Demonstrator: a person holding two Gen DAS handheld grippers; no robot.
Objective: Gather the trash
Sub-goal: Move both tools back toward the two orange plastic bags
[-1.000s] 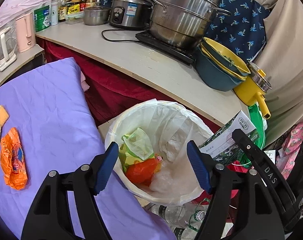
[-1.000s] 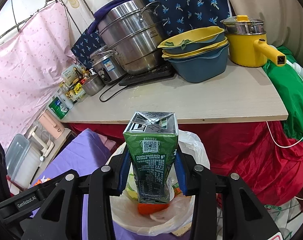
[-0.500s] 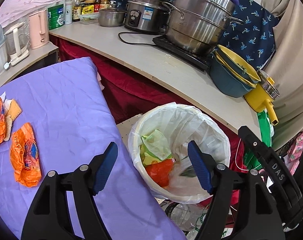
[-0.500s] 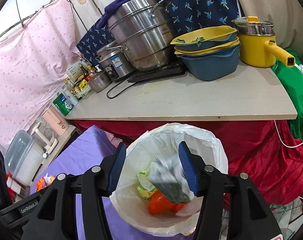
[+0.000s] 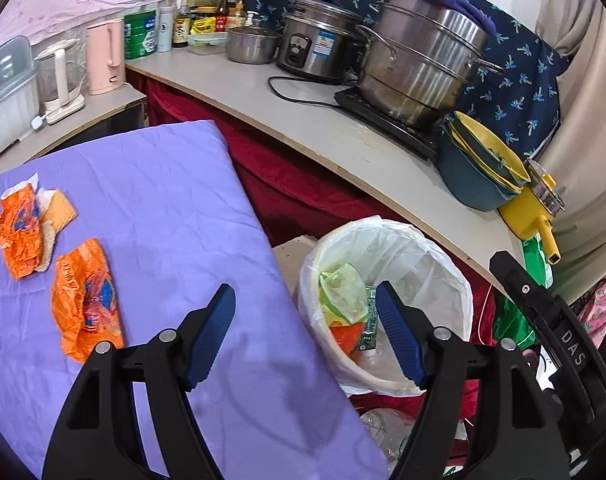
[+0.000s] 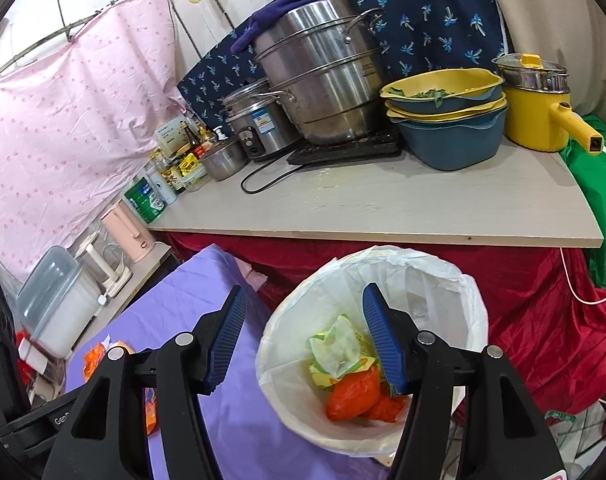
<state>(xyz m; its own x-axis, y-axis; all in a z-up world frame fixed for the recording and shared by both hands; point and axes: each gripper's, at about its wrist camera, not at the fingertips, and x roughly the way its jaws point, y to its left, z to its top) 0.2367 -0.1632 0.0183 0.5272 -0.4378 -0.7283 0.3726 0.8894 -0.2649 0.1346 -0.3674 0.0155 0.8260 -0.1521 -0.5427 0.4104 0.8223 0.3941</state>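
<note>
Here, purple cloth [image 5: 151,208] — orange wrappers [image 5: 85,312] on it — lined bin [image 5: 387,240] beside.

The left gripper [image 5: 305,336] is spread wide with nothing between its blue pads [image 5: 211,334], which point toward 12 o'clock. The right gripper [image 6: 303,340] is likewise spread and empty, its black body showing at 4 o'clock in the left wrist view.

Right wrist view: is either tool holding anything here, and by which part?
Nothing is held. The right tool is open over the bin, and the left tool is open too, with no trash between their fingers.
</note>
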